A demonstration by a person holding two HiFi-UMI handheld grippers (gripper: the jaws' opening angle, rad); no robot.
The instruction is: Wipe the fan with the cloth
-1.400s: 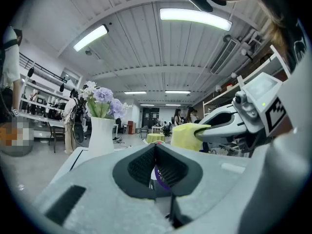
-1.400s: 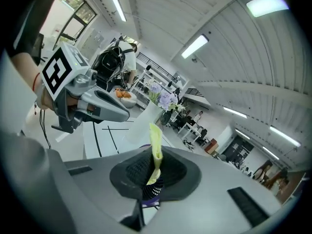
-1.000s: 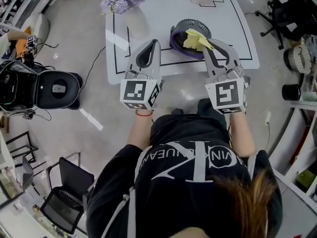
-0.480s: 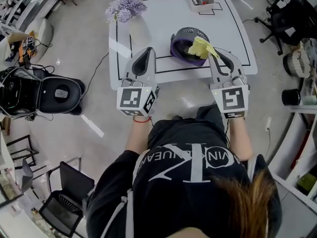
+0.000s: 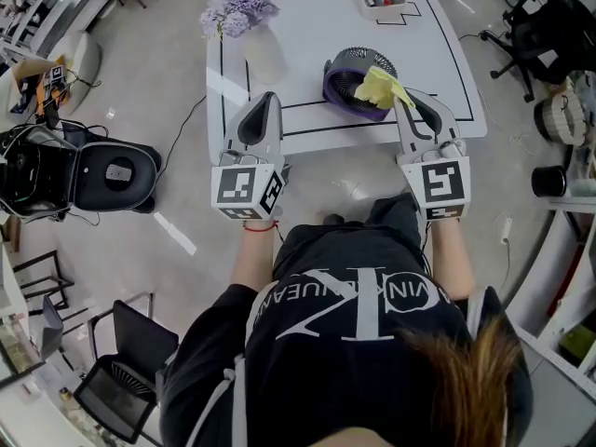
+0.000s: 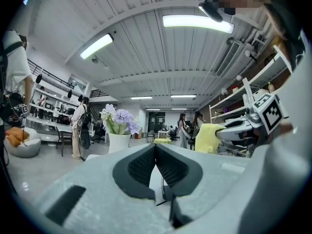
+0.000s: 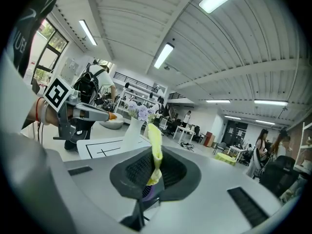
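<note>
A crumpled yellow cloth (image 5: 377,87) is clamped in the right hand-held gripper (image 5: 402,101), over the right side of a round purple fan (image 5: 346,71) on the white tabletop (image 5: 317,21). The left hand-held gripper (image 5: 263,102) is held closed and empty, left of the fan.

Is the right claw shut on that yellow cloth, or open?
Shut. The right claw pinches the cloth, which sticks up out of it.
</note>
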